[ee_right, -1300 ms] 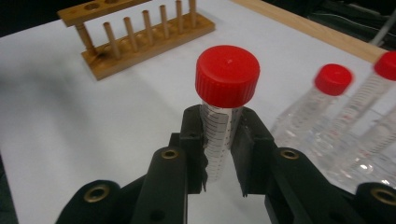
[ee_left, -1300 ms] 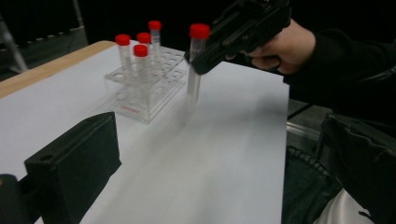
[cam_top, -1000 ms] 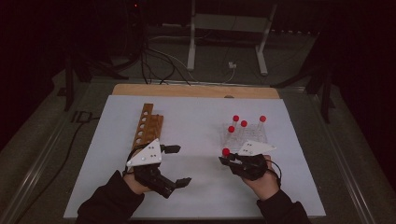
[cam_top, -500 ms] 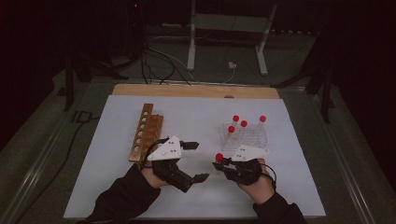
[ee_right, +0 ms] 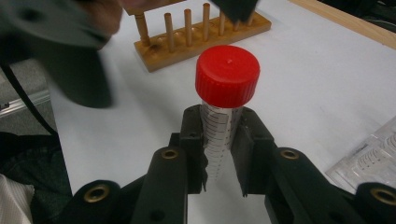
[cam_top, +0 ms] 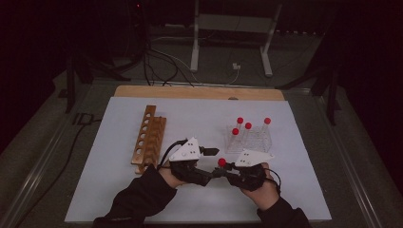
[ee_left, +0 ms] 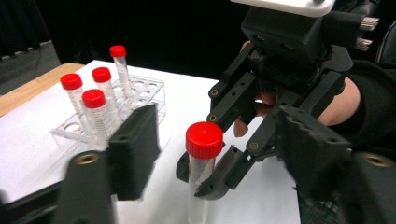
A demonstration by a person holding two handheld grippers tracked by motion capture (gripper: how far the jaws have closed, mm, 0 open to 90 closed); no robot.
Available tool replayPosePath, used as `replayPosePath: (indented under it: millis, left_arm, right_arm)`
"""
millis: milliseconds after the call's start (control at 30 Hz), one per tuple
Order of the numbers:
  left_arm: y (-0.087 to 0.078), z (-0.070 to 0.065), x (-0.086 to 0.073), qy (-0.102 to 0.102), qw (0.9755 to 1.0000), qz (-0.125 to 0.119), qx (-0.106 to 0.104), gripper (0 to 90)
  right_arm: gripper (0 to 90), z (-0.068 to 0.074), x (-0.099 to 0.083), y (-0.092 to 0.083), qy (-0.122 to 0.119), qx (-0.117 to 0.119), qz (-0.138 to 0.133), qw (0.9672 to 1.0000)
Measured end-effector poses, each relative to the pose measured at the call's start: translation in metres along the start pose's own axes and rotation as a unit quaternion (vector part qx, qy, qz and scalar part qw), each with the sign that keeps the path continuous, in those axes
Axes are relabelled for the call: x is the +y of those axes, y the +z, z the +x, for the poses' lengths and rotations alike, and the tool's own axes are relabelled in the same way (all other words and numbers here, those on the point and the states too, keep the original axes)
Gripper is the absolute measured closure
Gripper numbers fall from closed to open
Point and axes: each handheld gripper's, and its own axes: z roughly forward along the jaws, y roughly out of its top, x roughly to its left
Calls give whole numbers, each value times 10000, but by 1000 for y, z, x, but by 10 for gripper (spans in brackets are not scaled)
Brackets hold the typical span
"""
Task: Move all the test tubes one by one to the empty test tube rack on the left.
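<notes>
A clear tube with a red cap (cam_top: 221, 162) stands upright in my right gripper (cam_top: 229, 169), which is shut on its body just below the cap (ee_right: 227, 76). My left gripper (cam_top: 213, 163) has come in from the left. Its jaws have just been closing and now stand on either side of the tube (ee_left: 203, 140), with a gap at each side, so the pads do not press on it. In the left gripper view, the right gripper (ee_left: 208, 179) pinches the tube from the far side.
A clear plastic rack (cam_top: 260, 138) with several red-capped tubes (cam_top: 240, 120) stands behind the right hand. A wooden peg rack (cam_top: 148, 137) lies at the left of the white mat (cam_top: 119, 190). A wooden board (cam_top: 199, 91) edges the mat's far side.
My left gripper has moved right, up to the tube held by the right gripper, and its jaws have narrowed around it. The right hand has stayed almost still.
</notes>
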Motion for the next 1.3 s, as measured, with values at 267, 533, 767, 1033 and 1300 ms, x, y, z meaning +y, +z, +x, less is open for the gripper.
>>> replayPosePath:
  millis: [267, 533, 767, 1033, 1300]
  left_arm:
    - [10, 3, -3, 54, 9999, 128, 88, 535]
    - [14, 3, -3, 119, 9997, 233, 33, 703]
    - [14, 3, -1, 219, 9991, 355, 20, 718]
    - [3, 10, 4, 172, 9993, 287, 178, 719]
    - [-19, 24, 9, 118, 9984, 220, 509, 720]
  right_arm:
    - [753, 1, 0, 0, 11, 29, -9, 10000]
    - [753, 0, 0, -1, 14, 14, -14, 10000]
    - [749, 0, -1, 0, 14, 20, -3, 10000]
    - [598, -1, -1, -4, 94, 15, -140, 9999]
    - [427, -10, -7, -11, 208, -276, -302, 9989]
